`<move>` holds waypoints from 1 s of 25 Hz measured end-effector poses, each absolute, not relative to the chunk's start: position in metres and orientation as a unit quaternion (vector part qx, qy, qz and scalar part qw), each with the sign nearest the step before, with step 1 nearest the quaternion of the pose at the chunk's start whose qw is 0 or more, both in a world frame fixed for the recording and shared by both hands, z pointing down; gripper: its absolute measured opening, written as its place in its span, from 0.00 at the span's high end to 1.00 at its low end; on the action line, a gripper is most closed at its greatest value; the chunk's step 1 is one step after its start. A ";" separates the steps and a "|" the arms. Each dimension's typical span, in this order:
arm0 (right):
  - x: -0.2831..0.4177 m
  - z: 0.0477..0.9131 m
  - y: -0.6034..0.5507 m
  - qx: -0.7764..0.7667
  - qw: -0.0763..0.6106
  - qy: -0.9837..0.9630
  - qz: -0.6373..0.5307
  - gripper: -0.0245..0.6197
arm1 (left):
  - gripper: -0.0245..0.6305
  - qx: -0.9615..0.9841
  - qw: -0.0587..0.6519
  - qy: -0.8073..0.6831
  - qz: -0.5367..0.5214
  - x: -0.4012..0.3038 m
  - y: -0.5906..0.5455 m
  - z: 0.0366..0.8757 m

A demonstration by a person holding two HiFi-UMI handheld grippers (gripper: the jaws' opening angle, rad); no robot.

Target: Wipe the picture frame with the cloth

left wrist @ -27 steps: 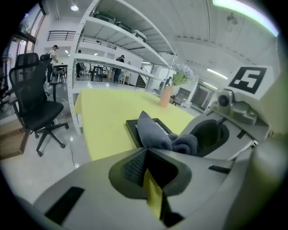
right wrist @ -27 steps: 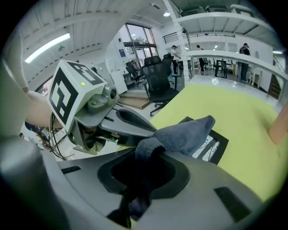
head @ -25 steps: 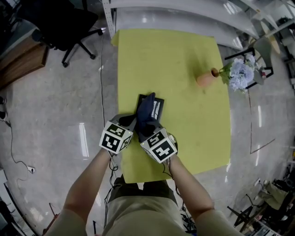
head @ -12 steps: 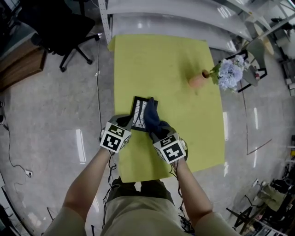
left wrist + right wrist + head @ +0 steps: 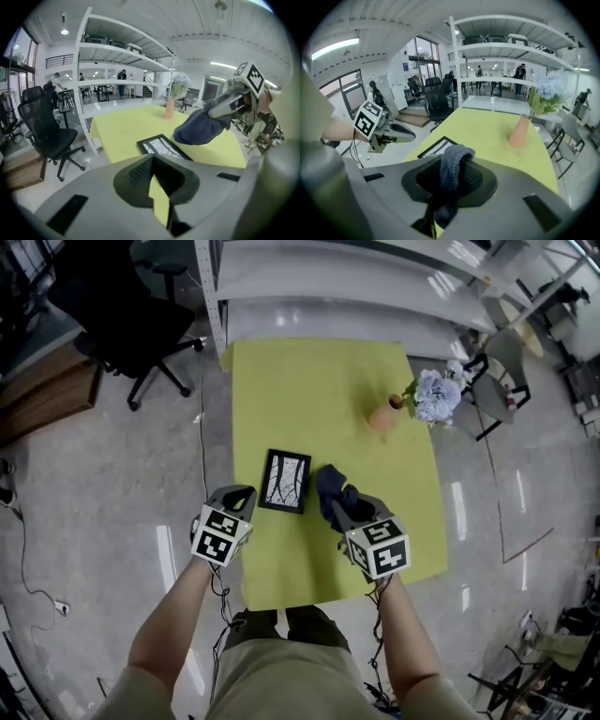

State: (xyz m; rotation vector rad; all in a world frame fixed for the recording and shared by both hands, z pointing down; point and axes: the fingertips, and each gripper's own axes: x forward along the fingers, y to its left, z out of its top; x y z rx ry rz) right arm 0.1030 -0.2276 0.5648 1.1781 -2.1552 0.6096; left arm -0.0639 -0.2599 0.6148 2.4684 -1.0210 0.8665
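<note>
Two hand-held grippers hover over the near end of the yellow table (image 5: 319, 381). Left of centre in the head view, the left hand-held gripper (image 5: 238, 494) has its jaws slightly apart with nothing between them. It sits just beside the black picture frame (image 5: 285, 481), which lies flat on the table near the middle of the view. Right of that, the right hand-held gripper (image 5: 341, 509) is clamped on the dark blue cloth (image 5: 331, 486), which hangs bunched just beside the picture frame's right edge. At the upper right, an orange vase (image 5: 382, 415) of pale blue flowers (image 5: 431, 393) stands on the table.
</note>
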 end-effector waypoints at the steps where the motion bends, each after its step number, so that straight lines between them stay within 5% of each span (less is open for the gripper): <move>1: 0.104 0.552 -0.227 0.450 0.290 -0.815 0.222 0.84 | 0.95 0.869 0.161 -0.360 0.297 -0.063 -0.258 0.604; 25: 0.102 0.222 -0.150 0.513 0.013 -0.858 -0.027 0.84 | 0.95 0.878 -0.087 -0.469 0.035 -0.099 -0.188 0.214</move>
